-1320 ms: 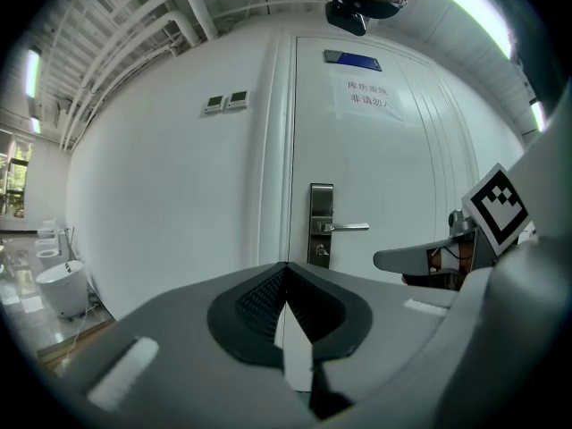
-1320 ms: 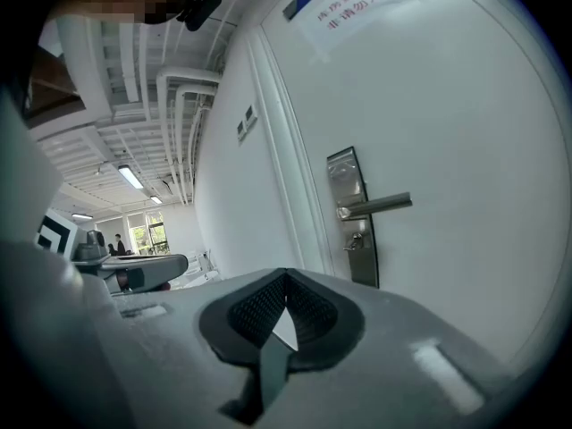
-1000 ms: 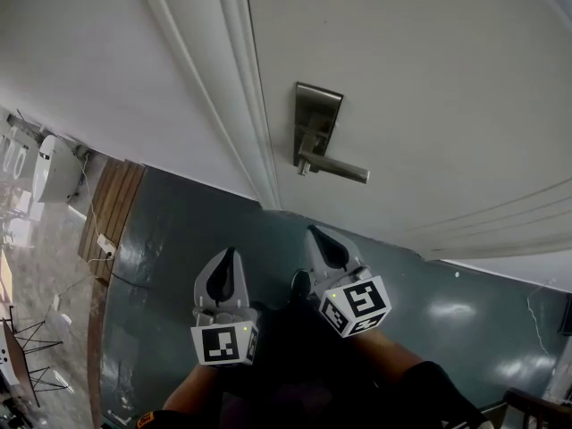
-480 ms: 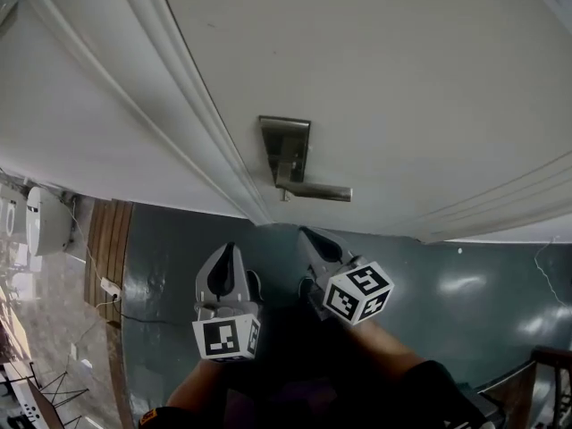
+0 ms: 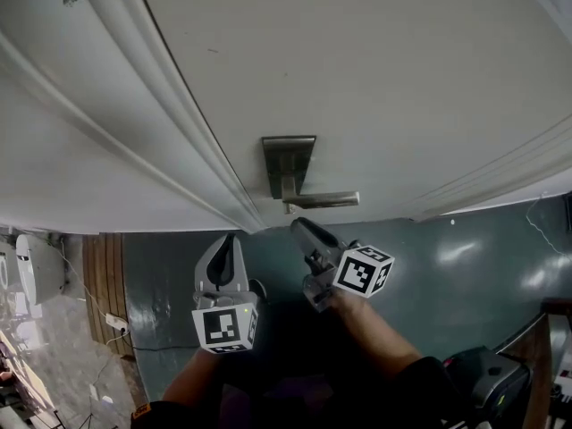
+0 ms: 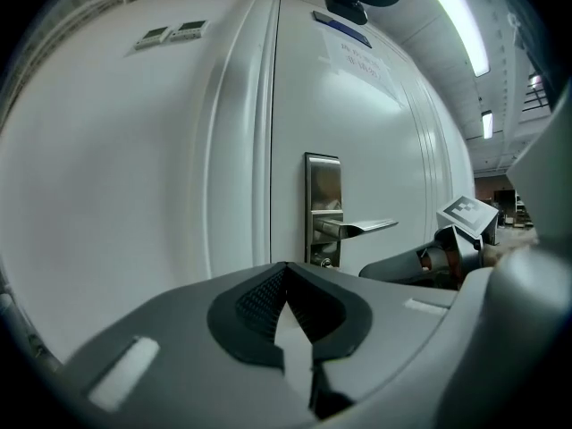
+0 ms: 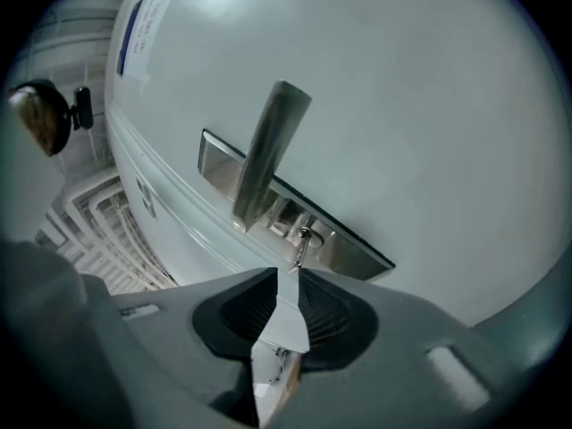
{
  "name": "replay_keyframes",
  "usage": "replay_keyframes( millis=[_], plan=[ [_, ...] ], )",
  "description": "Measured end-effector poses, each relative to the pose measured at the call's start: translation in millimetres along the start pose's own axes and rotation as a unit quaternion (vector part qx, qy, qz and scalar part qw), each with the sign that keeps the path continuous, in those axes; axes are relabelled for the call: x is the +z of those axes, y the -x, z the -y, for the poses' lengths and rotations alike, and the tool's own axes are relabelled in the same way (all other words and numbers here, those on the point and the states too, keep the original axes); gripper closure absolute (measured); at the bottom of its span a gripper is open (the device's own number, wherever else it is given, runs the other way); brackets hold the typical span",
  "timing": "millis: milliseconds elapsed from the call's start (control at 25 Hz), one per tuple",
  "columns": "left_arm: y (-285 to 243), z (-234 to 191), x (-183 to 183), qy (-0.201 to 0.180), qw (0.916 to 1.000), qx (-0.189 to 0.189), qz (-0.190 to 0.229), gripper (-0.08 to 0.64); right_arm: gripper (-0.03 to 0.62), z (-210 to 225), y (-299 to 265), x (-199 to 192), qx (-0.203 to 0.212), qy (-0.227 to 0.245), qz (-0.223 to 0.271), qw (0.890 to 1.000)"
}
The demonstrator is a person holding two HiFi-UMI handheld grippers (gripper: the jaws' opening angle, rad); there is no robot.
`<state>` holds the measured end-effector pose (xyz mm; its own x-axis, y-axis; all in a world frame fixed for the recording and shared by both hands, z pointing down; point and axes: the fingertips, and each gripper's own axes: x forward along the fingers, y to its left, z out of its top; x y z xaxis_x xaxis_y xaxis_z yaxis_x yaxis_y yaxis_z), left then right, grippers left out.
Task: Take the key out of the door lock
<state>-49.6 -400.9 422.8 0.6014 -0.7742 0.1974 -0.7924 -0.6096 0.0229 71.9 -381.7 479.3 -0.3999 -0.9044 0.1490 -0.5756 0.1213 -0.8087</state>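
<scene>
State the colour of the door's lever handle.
The lever handle is brushed silver metal, clearest in the left gripper view.

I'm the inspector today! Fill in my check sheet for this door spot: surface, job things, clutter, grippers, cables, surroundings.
Surface: white door, plain, a few small marks.
Job's things: key sits in the lock plate, below the lever handle.
Clutter: nothing seen.
Grippers: left gripper has its jaws together, empty, back from the door; right gripper has its jaws a little apart, empty, tips just short of the key.
Cables: one cable on the floor, far left.
Surroundings: dark floor, door frame, ceiling lights.
</scene>
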Motion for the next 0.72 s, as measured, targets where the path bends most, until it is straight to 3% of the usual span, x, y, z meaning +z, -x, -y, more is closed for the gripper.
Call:
replay_keyframes(
  millis=[320,720],
  plan=[
    [-7.7,-12.2,2.6,-0.003,0.9997,-0.022,0.001,0.541,0.529,6.0,-19.0,3.8,0.044,-0.142,0.042,0.988],
    [-6.1,-16.9,1.2,-0.001,0.9999,-0.014,-0.001,0.541,0.545,8.7,-40.0,14.3,0.068,-0.195,0.049,0.977]
  ],
)
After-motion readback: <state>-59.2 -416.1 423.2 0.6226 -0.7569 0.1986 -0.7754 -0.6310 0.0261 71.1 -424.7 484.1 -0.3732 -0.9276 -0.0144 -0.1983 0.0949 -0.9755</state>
